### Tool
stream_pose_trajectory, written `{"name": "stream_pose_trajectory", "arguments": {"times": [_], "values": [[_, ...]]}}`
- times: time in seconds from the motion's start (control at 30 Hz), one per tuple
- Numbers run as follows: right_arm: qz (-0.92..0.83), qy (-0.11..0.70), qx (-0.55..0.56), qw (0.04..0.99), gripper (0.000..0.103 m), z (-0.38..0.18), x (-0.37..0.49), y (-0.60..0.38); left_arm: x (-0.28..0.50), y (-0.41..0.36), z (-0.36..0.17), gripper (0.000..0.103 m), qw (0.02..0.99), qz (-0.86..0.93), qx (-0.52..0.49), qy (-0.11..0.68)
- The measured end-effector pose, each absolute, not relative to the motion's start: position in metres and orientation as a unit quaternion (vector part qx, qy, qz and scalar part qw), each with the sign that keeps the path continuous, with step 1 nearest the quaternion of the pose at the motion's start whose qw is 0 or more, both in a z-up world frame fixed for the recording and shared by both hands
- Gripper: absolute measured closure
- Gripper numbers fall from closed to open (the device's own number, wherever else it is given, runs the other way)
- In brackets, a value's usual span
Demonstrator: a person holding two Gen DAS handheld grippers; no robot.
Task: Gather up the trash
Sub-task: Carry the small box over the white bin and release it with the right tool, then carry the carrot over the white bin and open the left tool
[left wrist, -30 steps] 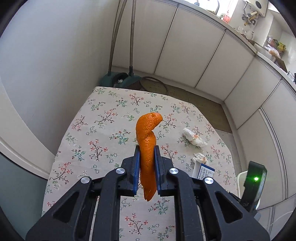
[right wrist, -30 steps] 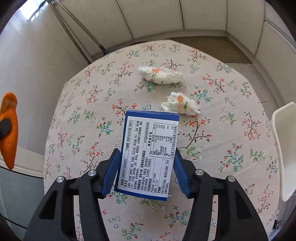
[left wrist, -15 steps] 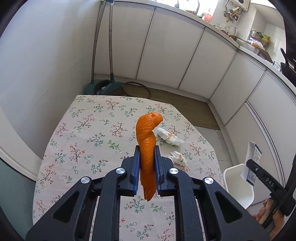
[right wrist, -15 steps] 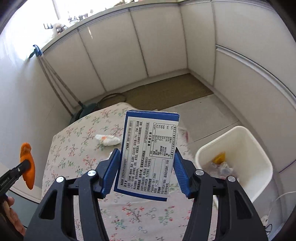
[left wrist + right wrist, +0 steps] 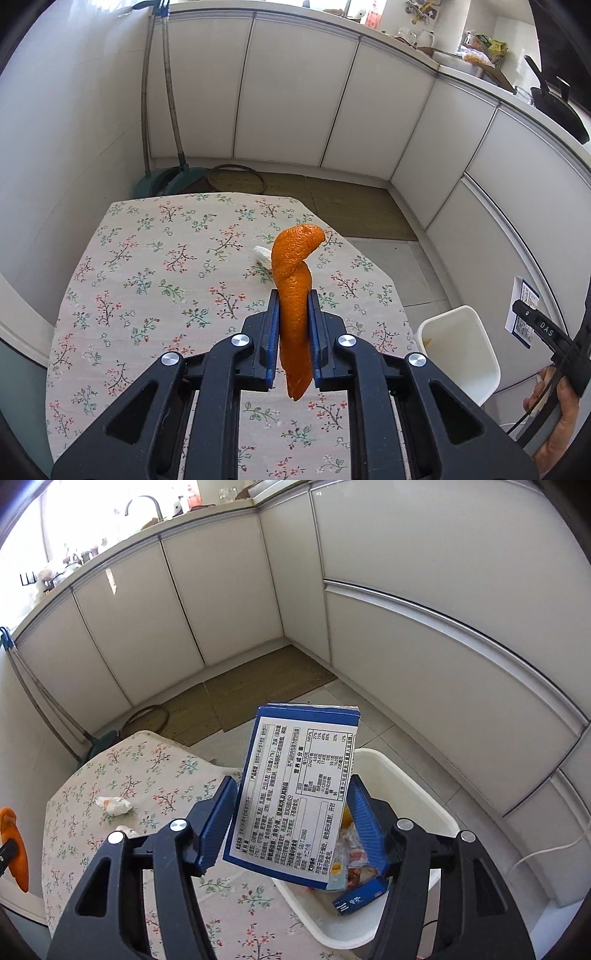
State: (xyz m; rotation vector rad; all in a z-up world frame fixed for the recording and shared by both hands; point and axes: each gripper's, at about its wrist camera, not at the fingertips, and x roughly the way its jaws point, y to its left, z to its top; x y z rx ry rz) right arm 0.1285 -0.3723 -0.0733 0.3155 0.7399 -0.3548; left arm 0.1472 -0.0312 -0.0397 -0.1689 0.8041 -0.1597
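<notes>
White cabinet fronts [image 5: 221, 602] wrap the corner behind a table with a floral cloth [image 5: 155, 280], and open floor lies between them. The left gripper [image 5: 293, 332] is pinched on an orange peel [image 5: 294, 295] held upright over the table's near half. The right gripper [image 5: 291, 827] has just been opening its jaws; a blue-and-white carton [image 5: 295, 797] sits tilted between them, the left pad clear of it, the right side's contact hard to judge. It hangs over the white bin [image 5: 402, 794], which stands just beside the table's right edge with wrappers inside. Two crumpled tissues [image 5: 114, 805] lie on the table; in the left view the peel hides all but a corner of them. A hand [image 5: 554, 421] is cut off at that view's edge.
</notes>
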Motion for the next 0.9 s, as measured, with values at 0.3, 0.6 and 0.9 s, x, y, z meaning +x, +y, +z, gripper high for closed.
{"name": "stream_pose_trajectory", "arguments": {"times": [0.3, 0.6, 0.9], "values": [[-0.223, 0.332, 0.153, 0.904, 0.009, -0.068, 0.103, -0.418, 0.152, -0.093, -0.039, 0.090, 0.906, -0.127, -0.081, 0.395], [-0.263, 0.320, 0.169, 0.895, 0.008, -0.065, 0.073, -0.472, 0.152, -0.181, -0.039, 0.090, 0.898, -0.193, -0.061, 0.390], [-0.293, 0.302, 0.202, 0.885, 0.008, -0.062, 0.050, -0.510, 0.156, -0.264, -0.056, 0.089, 0.872, -0.249, -0.054, 0.418]]}}
